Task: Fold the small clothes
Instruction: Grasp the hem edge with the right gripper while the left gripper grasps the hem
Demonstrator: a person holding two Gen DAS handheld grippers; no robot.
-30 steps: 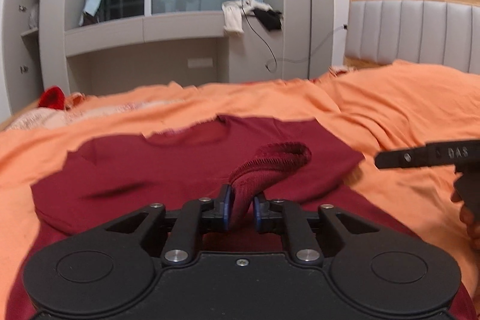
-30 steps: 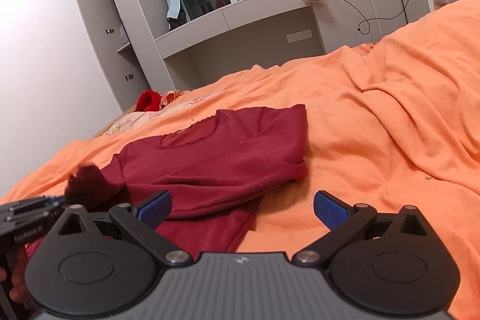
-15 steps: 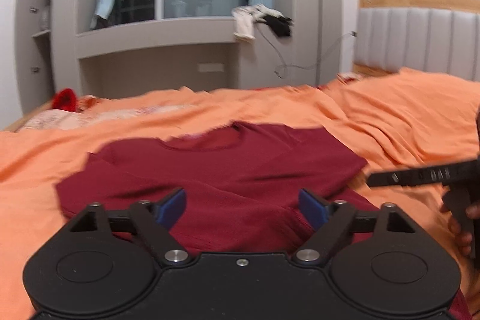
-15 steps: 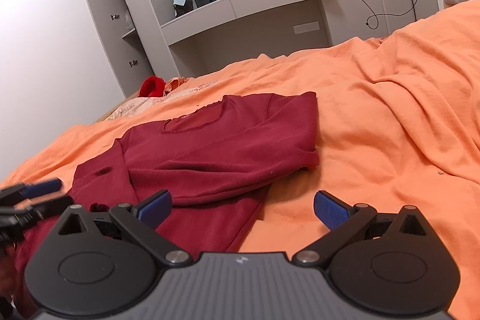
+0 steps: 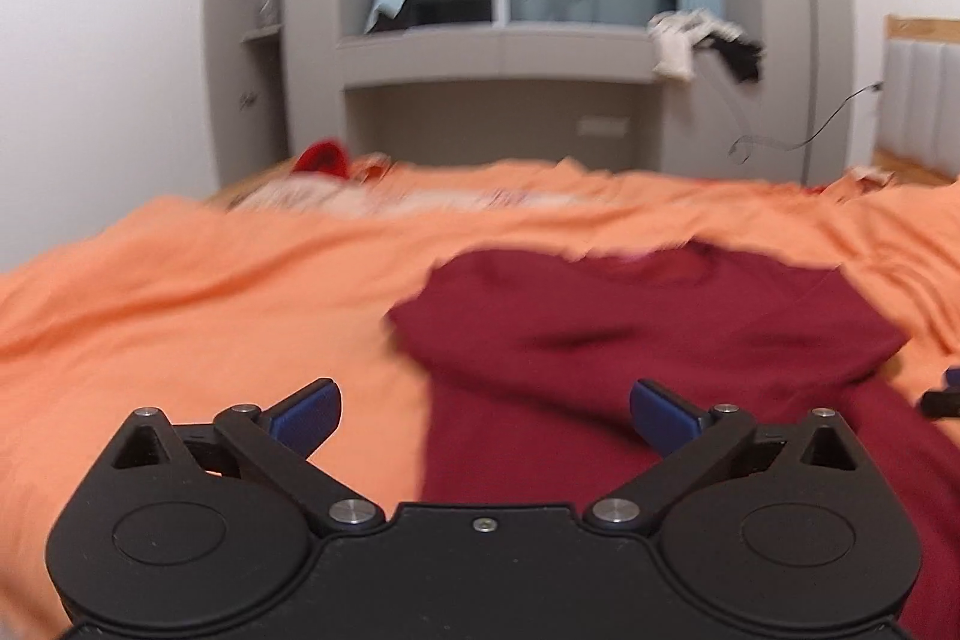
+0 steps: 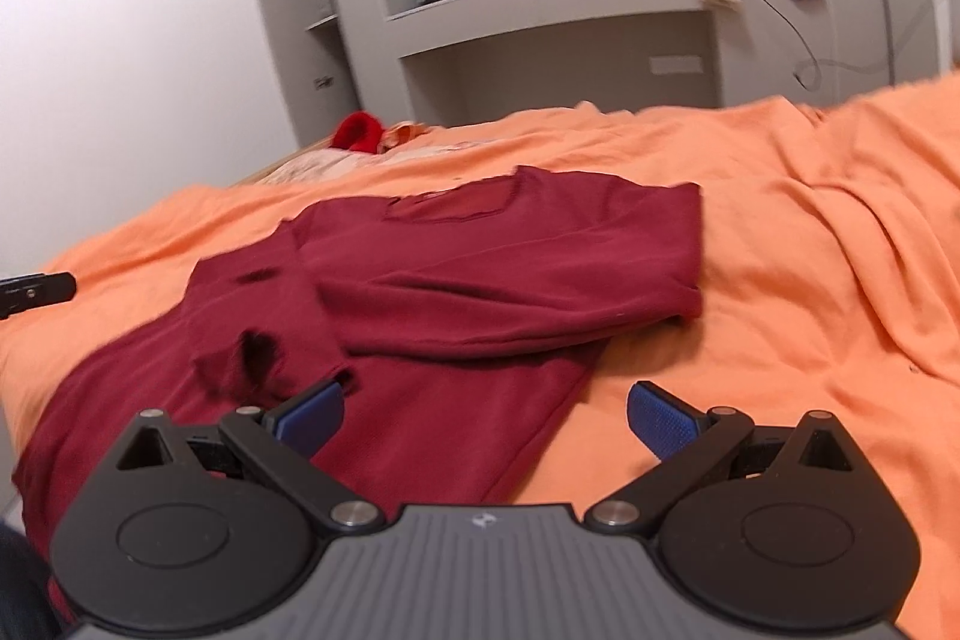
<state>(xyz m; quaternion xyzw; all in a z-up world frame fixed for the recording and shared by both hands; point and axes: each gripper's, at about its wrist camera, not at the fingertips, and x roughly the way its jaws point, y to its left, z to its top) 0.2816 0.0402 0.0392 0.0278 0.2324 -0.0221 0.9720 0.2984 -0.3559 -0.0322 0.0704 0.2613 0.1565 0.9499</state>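
A dark red long-sleeved shirt point(image 5: 660, 316) point(image 6: 510, 268) lies flat on the orange bedsheet point(image 5: 210, 292), both sleeves folded in across its body. One cuff point(image 6: 252, 358) rests crumpled on the lower part. My left gripper point(image 5: 483, 400) hovers over the shirt's left edge, its jaws opening wide with nothing between them. In the right wrist view the left gripper's finger point(image 6: 36, 289) shows at the left border. My right gripper point(image 6: 486, 397) is open above the shirt's lower right edge, holding nothing.
A bright red item point(image 6: 357, 130) lies at the bed's far edge. Behind the bed stand a grey desk unit point(image 5: 498, 58) with clothes point(image 5: 678, 40) draped on it, a dangling cable and a padded headboard point(image 5: 924, 100) at right. Orange sheet point(image 6: 810, 280) spreads right of the shirt.
My left gripper let go of the sleeve cuff, opened wide and swung left and up, so the shirt now lies to its right. The right gripper shifted a little.
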